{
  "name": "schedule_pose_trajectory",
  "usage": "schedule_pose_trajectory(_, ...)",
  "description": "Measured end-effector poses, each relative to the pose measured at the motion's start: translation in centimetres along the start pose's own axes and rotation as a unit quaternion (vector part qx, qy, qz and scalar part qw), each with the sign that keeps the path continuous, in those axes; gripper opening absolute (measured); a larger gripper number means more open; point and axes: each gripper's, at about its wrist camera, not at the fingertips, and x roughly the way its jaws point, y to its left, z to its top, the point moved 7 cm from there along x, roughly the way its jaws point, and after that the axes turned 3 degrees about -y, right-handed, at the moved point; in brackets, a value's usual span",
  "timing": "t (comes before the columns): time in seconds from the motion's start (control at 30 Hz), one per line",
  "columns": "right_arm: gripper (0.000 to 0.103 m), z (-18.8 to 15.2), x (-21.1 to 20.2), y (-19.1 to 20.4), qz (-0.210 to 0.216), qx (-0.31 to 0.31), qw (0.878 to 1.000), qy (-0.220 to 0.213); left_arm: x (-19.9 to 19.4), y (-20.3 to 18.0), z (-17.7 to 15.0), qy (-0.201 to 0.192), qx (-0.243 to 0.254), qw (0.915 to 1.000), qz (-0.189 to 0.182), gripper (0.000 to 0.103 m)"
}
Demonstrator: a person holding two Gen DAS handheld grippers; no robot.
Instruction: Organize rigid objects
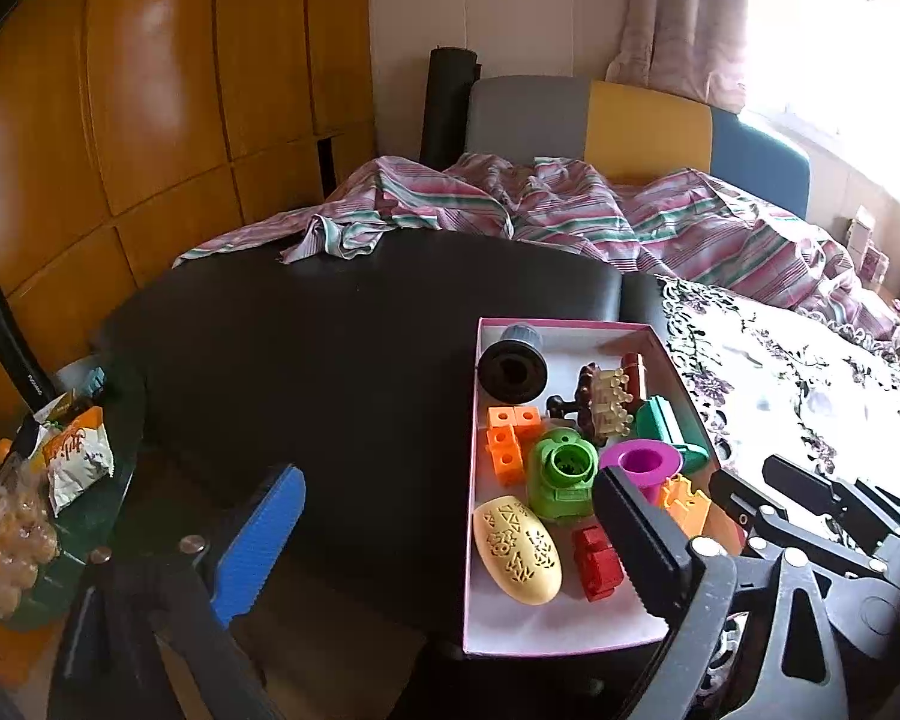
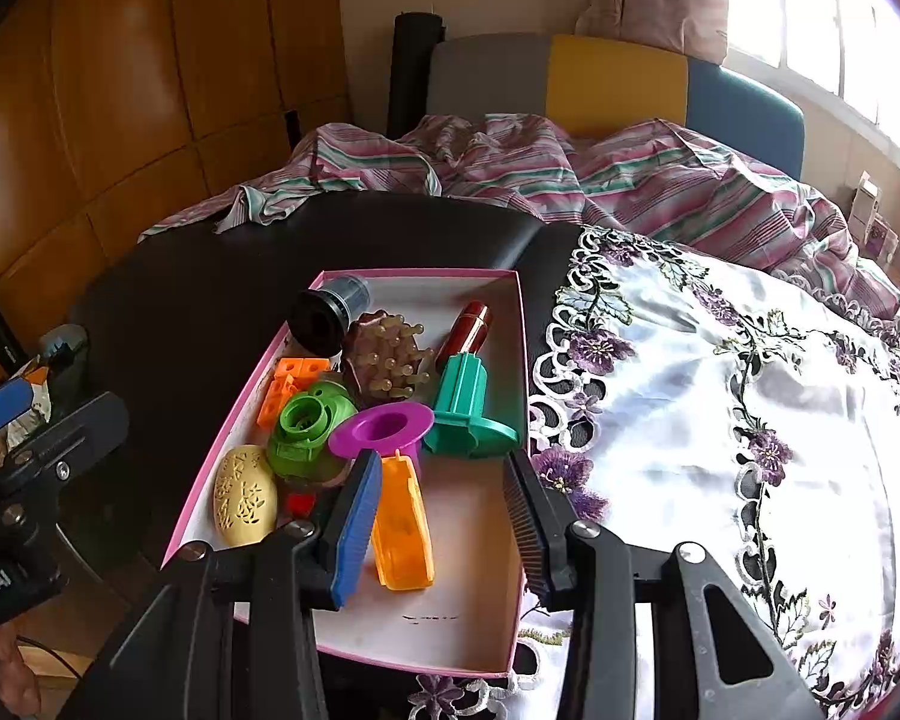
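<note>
The right hand-held gripper point(image 2: 444, 531) hangs over the near end of a pink-edged box point(image 2: 354, 657) on the dark bench point(image 2: 222, 264), jaws partly apart; an orange plastic piece point(image 2: 401, 531) lies on the box floor just beside its blue finger point(image 2: 354, 531), with a clear gap to the black one, so it appears unheld. The left hand-held gripper point(image 1: 444, 546) stands wide open and empty at the box's left edge, its black finger point(image 1: 642, 546) above the toys. Inside the box lie a yellow perforated egg shape point(image 1: 517, 549), a green cylinder piece point(image 1: 561, 477), a magenta funnel point(image 1: 642, 461), orange cubes point(image 1: 510, 435), a red block point(image 1: 597, 561), a teal part point(image 2: 465, 408) and a black round part point(image 1: 513, 367). Sorting looks close to finished. The next move probably calls for lifting clear of the box without dragging the orange piece. An embroidered cloth point(image 2: 720, 420) covers the bench's right side.
</note>
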Motion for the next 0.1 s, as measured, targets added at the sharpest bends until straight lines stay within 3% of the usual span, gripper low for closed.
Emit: schedule_pose_trajectory(0.1, 0.042, 0.19, 0.03, -0.65, -0.006, 0.002, 1.000, -0.002, 0.36, 0.16, -0.04, 0.009, -0.008, 0.9999, -0.006, 0.098)
